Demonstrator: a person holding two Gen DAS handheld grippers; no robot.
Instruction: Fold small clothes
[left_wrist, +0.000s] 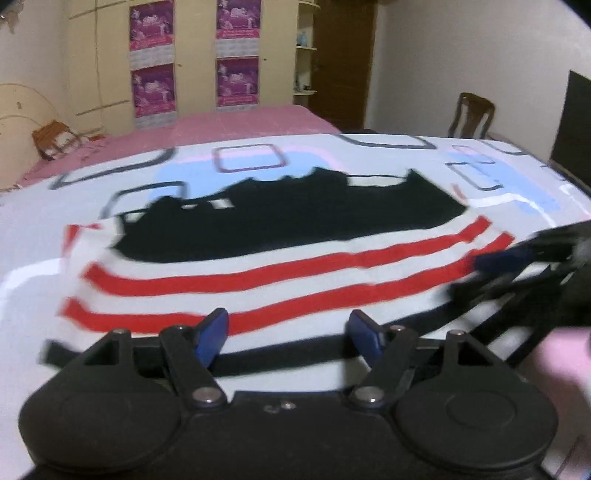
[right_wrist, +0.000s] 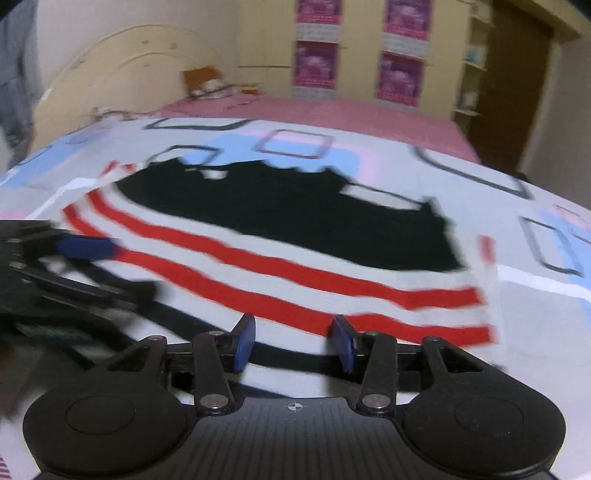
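Observation:
A small garment (left_wrist: 258, 266) lies flat on the patterned sheet. It is white with red stripes and a black upper part (left_wrist: 295, 221). It also shows in the right wrist view (right_wrist: 295, 273). My left gripper (left_wrist: 288, 338) is open and empty, just above the garment's near edge. My right gripper (right_wrist: 291, 341) is open and empty over the same near edge. Each gripper shows in the other's view: the right one at the right side (left_wrist: 509, 258), the left one at the left side (right_wrist: 88, 249). Both views are blurred.
The white sheet (left_wrist: 369, 155) with blue and pink squares covers the work surface. A pink bed (left_wrist: 240, 122) lies behind it. A wardrobe with purple posters (left_wrist: 151, 55), a wooden chair (left_wrist: 472, 114) and a dark screen (left_wrist: 572, 122) stand further back.

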